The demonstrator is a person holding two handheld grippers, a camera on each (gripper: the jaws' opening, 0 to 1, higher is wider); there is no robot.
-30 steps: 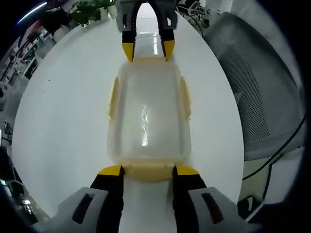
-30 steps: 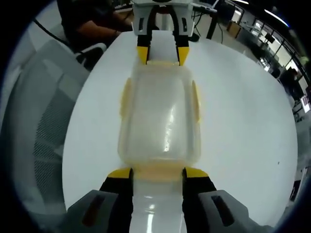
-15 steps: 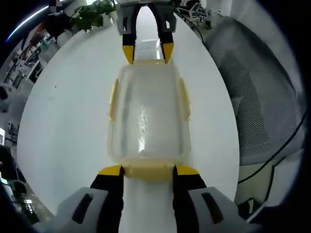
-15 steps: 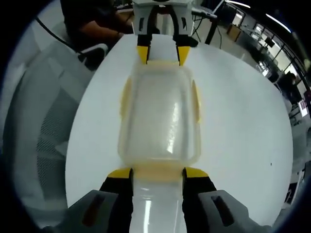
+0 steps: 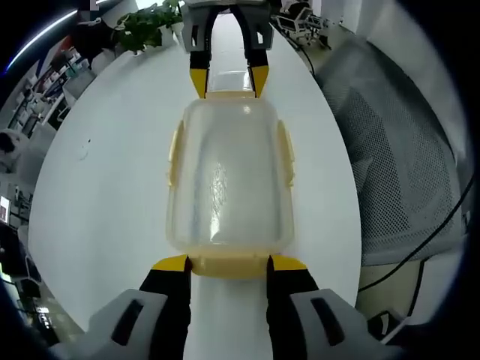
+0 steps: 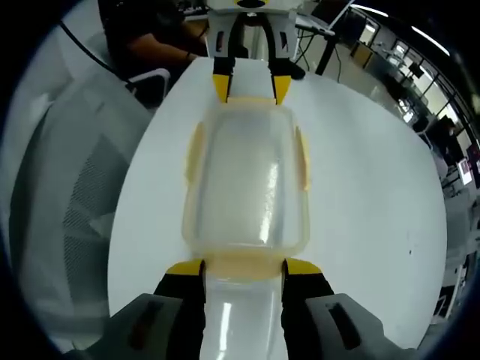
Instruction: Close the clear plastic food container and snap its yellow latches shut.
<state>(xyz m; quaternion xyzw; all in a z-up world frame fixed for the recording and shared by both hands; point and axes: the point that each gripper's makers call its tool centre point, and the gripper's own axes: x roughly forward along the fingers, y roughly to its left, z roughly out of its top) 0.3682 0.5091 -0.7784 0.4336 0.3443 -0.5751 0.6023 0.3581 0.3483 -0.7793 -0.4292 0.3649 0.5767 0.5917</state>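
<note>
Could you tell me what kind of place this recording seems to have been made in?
Probably an open-plan office or lab: a white round table bears the container, a grey mesh chair stands beside it, a potted plant sits at the far edge, and desks line the background.

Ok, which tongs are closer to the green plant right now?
Right. The right tongs are at the end of the container that faces the plant. The left tongs are at the opposite end, farther from it.

Container between two grippers on table.
Container (image 5: 229, 176) on table (image 5: 97, 195); left gripper (image 5: 229, 264) at near end, right gripper (image 5: 227, 79) opposite; chair (image 5: 397, 142) beside table.
</note>
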